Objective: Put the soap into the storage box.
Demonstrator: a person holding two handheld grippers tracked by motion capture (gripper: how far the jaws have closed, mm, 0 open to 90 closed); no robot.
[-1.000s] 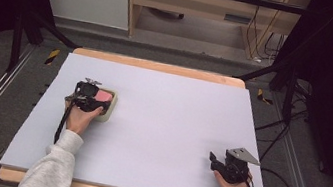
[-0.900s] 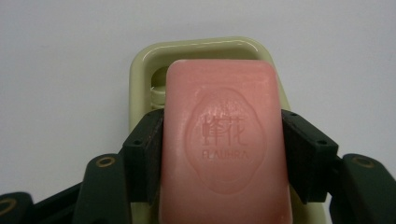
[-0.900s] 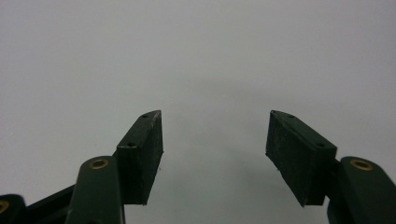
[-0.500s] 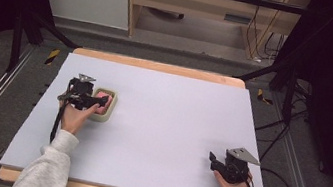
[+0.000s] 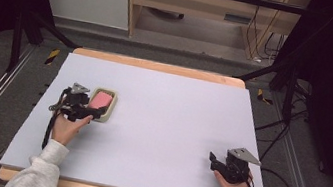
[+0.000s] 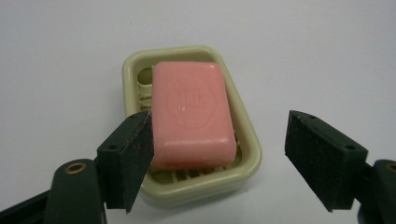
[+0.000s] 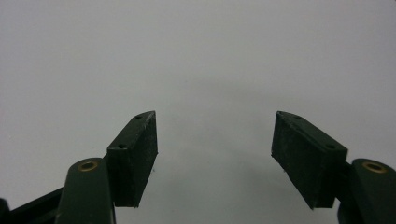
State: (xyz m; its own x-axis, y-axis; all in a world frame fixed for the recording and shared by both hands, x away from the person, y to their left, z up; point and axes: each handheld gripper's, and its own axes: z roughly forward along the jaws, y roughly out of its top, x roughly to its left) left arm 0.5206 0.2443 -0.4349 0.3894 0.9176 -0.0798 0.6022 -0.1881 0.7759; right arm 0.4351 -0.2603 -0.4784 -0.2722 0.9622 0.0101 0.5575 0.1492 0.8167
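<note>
A: What was seen in the high view?

B: A pink soap bar (image 5: 101,99) was seen lying in a pale green soap dish (image 5: 110,108) on the left half of the white-covered desk (image 5: 172,109). The left tongs (image 5: 93,109) were held level at the dish's near-left side, gripped by the person's left hand (image 5: 67,127), with a cable trailing back along the white sleeve (image 5: 41,170). The right tongs (image 5: 213,160) were held low near the front right corner of the desk, well apart from the dish, and were pointed towards the left.

A: And in the left gripper view?

B: The left tongs were seen wide apart, having just been opened. The soap bar (image 6: 192,113) was left lying flat in the soap dish (image 6: 245,140), slightly askew, with the ribbed floor of the dish exposed beside it and at its near end. The left pad (image 6: 135,154) was seen against the near corner of the bar, though contact could not be told; the right pad was held clear of both bar and dish. Nothing was gripped.

A: And the right gripper view?

B: The right tongs (image 7: 214,154) were seen open wide over bare white desk surface (image 7: 196,56), and nothing was held between the pads.
</note>
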